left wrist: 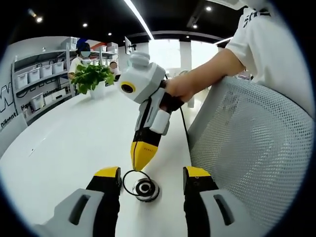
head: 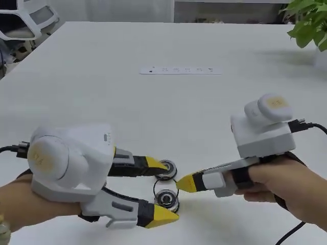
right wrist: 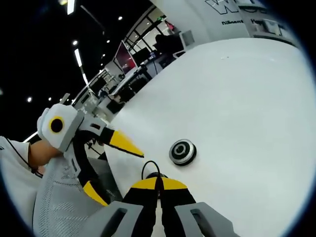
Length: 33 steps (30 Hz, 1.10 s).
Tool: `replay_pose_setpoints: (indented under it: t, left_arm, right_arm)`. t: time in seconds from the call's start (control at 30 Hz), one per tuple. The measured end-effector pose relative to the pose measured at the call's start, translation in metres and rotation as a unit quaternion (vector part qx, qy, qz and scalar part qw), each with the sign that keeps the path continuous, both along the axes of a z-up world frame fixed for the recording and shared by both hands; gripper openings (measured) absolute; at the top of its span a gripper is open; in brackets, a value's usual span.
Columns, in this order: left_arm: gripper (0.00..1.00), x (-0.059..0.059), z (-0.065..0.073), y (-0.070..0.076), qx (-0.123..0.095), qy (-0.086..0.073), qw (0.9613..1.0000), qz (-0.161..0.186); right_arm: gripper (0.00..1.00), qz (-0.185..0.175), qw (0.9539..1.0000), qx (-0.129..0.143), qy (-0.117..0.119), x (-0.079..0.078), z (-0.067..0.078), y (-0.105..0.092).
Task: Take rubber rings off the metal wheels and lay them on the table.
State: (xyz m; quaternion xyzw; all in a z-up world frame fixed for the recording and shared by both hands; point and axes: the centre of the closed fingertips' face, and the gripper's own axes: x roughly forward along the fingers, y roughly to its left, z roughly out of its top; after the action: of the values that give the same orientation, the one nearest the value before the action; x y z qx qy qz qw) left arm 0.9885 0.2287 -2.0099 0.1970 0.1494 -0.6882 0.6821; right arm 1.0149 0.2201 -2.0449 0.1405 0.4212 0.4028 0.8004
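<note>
**A:** Where's the ring now?

**B:** The ring is a thin black loop, partly off the near wheel. In the left gripper view one side of it stands clear of the wheel on the white surface, and the rest runs in against the wheel.

**A:** Who has hold of it?

**B:** The right gripper. Its yellow fingers are pressed together into one point, and the loop meets that point. In the right gripper view the ring arcs up from just past the tips, so it looks pinched there. The pinch itself is too small to see.

**A:** And the left gripper?

**B:** The left gripper reaches in from the other side with its fingers spread wide. The near wheel sits between them, and I can't tell whether either finger touches it. The ring's free side lies close to one finger.

**A:** There's a second wheel?

**B:** Yes. The far wheel lies flat on the surface with a dark band around its rim. In the head view it is just beside the tip of the left gripper's farther finger. The two wheels sit near each other, with the loose loop between them.

**A:** Anything else?

**B:** A hand holds each gripper, and a black cable trails from each. A socket strip is set into the surface well beyond the wheels, and a plant stands at the far right corner.
</note>
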Motion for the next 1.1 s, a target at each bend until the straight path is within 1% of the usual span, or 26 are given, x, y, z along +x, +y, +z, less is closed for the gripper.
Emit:
replay_pose_setpoints:
  t: [0.1,0.13,0.23,0.3,0.37,0.4,0.47,0.63,0.67,0.73,0.77,0.87,0.97,1.1]
  left_arm:
    - [0.57,-0.001,0.016,0.0,-0.018,0.012,0.9998,-0.001]
    - [0.59,-0.001,0.018,0.001,-0.017,0.013,0.9998,0.0]
    - [0.64,0.0,0.023,0.005,-0.008,-0.002,1.0,-0.003]
    - [0.68,0.0,0.027,0.008,-0.006,-0.003,1.0,-0.001]
    - [0.71,0.0,0.031,0.012,-0.004,-0.001,1.0,0.004]
    - [0.72,0.0,0.034,0.016,-0.004,-0.002,1.0,0.007]
    - [0.73,0.0,0.041,0.023,-0.004,-0.01,0.9999,0.013]
    - [0.8,0.002,0.054,0.042,-0.007,-0.019,0.9991,0.038]
    - [0.8,0.004,0.057,0.048,-0.007,-0.018,0.9986,0.05]
    - [0.82,0.005,0.061,0.057,-0.014,-0.007,0.9977,0.066]
    - [0.84,0.005,0.062,0.059,-0.016,-0.005,0.9974,0.07]
    - [0.86,0.006,0.067,0.073,-0.02,-0.01,0.9958,0.089]
    - [0.86,0.007,0.068,0.086,-0.019,-0.013,0.9937,0.109]
    - [0.86,0.007,0.069,0.101,-0.024,-0.011,0.9902,0.137]
  right_arm:
    - [0.0,0.001,1.0,-0.001,-0.006,0.0,0.003,0.0]
    - [0.0,0.001,1.0,-0.002,-0.008,0.001,0.003,0.0]
    - [0.0,0.004,0.9999,-0.005,-0.013,0.001,0.004,0.0]
    - [0.0,0.007,0.9998,-0.009,-0.017,0.001,0.005,0.0]
    - [0.0,0.009,0.9997,-0.012,-0.02,0.0,0.005,0.0]
    - [0.0,0.011,0.9996,-0.013,-0.022,0.0,0.006,0.0]
    - [0.0,0.012,0.9995,-0.014,-0.025,0.001,0.007,0.0]
    - [0.0,0.015,0.9992,-0.016,-0.034,0.002,0.011,0.0]
    - [0.0,0.015,0.9991,-0.016,-0.037,0.003,0.011,0.0]
    - [0.0,0.015,0.9989,-0.017,-0.04,0.003,0.012,-0.001]
    - [0.0,0.015,0.9988,-0.018,-0.042,0.003,0.013,-0.001]
    - [0.0,0.016,0.9986,-0.019,-0.047,0.005,0.015,-0.001]
    - [0.0,0.016,0.9984,-0.018,-0.051,0.006,0.017,-0.001]
    - [0.0,0.016,0.998,-0.018,-0.058,0.007,0.021,-0.001]
